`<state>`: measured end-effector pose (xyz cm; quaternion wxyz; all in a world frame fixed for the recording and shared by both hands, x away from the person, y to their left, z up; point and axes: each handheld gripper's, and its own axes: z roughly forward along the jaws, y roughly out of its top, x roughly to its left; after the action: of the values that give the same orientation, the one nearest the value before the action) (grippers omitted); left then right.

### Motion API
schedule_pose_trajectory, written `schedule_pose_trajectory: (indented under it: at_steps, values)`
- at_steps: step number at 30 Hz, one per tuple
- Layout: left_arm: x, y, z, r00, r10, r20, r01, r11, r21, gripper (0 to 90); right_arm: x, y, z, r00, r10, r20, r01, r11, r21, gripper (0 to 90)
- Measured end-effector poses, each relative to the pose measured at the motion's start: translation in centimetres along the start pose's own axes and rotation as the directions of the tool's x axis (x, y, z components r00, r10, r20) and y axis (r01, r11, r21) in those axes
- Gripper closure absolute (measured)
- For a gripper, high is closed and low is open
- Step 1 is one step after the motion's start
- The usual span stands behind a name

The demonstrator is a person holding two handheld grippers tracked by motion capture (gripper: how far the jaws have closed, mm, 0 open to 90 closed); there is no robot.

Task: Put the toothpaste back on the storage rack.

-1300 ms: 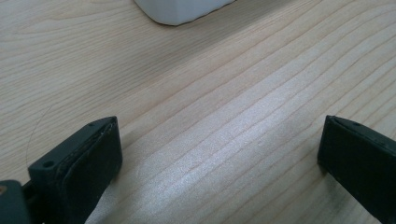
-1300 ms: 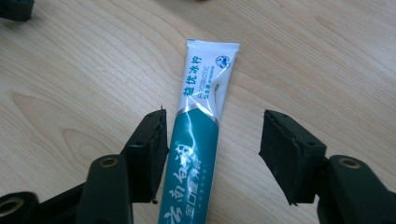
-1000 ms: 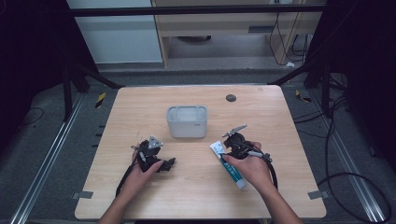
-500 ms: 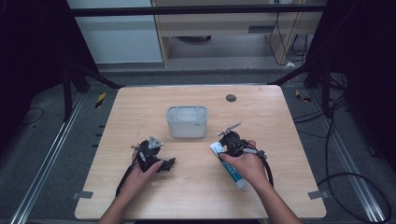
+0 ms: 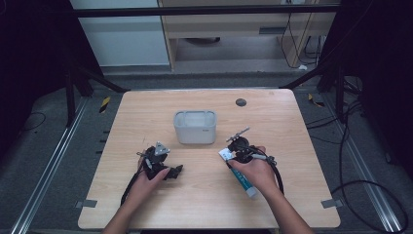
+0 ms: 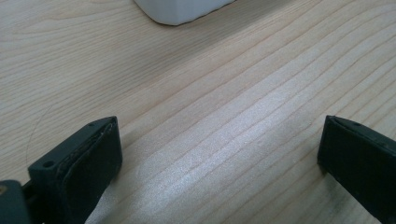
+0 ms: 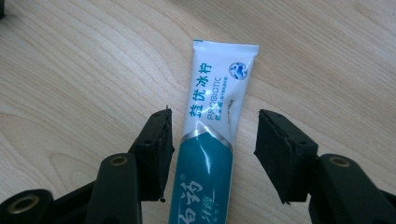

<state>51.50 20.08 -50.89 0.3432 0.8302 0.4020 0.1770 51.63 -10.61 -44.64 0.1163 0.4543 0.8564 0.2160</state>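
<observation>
Left gripper [image 5: 160,163] resting near-left on the table [image 5: 292,204], jaws spread over bare wood. One grey container [image 5: 195,126] at centre. Right gripper [image 7: 212,154] straddling the one toothpaste tube [image 7: 212,140], jaws spread either side, not pinching; long axis running between them, crimped end far. Right hand nearer.

On the table [image 5: 302,195], the container [image 5: 195,126] sits at centre, toward 12 o'clock. The left gripper [image 5: 157,156] rests at its 7 o'clock, the right gripper [image 5: 237,146] at its 4 o'clock. The toothpaste tube [image 7: 212,135] lies flat between the right gripper's jaws, running toward 5 o'clock.
</observation>
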Motion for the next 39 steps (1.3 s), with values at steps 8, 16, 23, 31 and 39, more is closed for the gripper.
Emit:
schedule_pose_trajectory:
  at_steps: [8,16,23,31,39]
  values:
    - [0.0,0.0,0.0,1.0000,0.000,0.000,0.000,1.0000,0.000,0.0,-0.1,0.1,0.5,1.0000,0.007,-0.005,-0.007,1.000,0.018,47.1]
    - [0.0,0.0,0.0,1.0000,0.000,0.000,0.000,1.0000,0.000,0.0,-0.3,0.1,1.4,0.9996,0.021,-0.017,-0.020,0.999,0.033,48.5]
    - [0.0,0.0,0.0,1.0000,0.000,0.000,0.000,1.0000,0.000,0.0,-0.4,0.2,2.3,0.9990,0.035,-0.027,-0.034,0.999,0.038,48.6]
    - [0.0,0.0,0.0,1.0000,0.000,0.000,0.000,1.0000,0.000,0.0,-0.3,0.4,2.9,0.9989,0.042,-0.024,-0.040,0.998,0.052,50.1]
    - [0.0,0.0,0.0,1.0000,0.000,0.000,0.000,1.0000,0.000,0.0,-0.2,0.4,3.0,0.9990,0.039,-0.023,-0.038,0.998,0.059,51.1]
